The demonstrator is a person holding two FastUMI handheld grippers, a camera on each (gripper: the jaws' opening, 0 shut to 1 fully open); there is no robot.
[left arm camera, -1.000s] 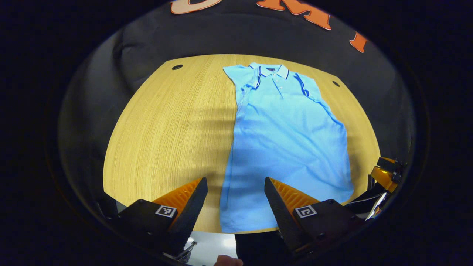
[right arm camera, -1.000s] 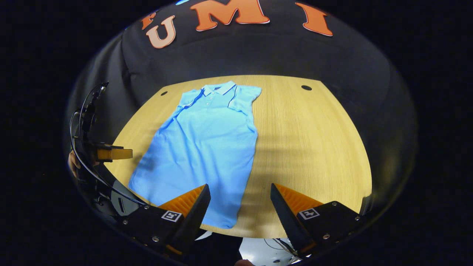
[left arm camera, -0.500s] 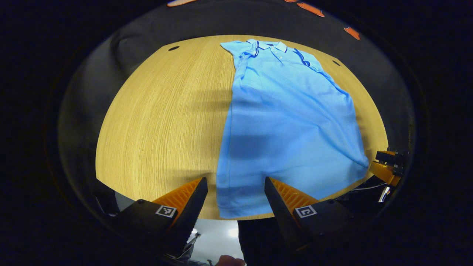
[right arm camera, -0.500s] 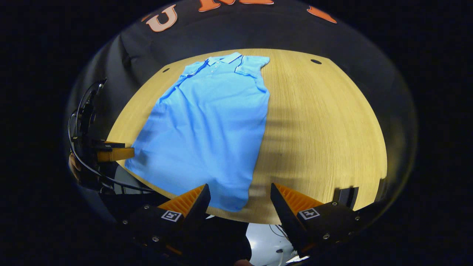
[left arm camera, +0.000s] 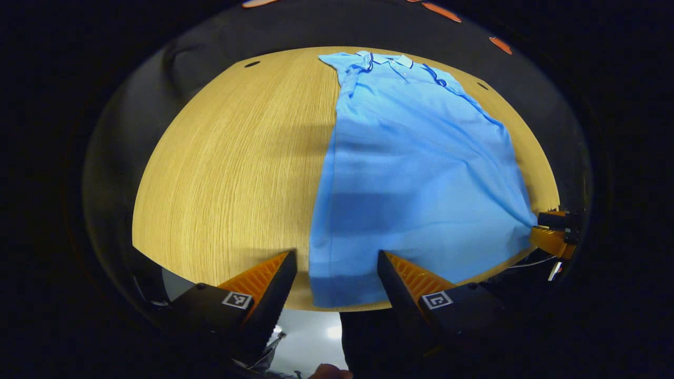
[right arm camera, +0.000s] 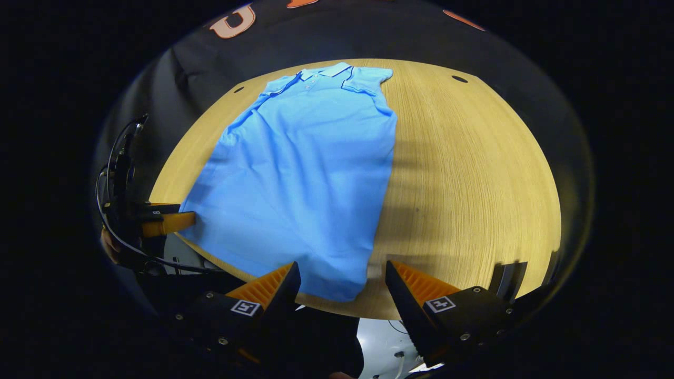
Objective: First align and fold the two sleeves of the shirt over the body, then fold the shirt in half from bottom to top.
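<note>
One shirt (left arm camera: 416,173) lay on one wooden table (left arm camera: 226,168), ahead of two grippers: the left gripper (left arm camera: 337,266) and the right gripper (right arm camera: 342,276). Two small holes marked the table's far corners.

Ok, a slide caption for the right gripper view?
Open right gripper poised at the hem of a blue polo shirt lying flat on the wooden table.

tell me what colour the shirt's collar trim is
Dark navy on the collar, clearest in the left gripper view.
</note>
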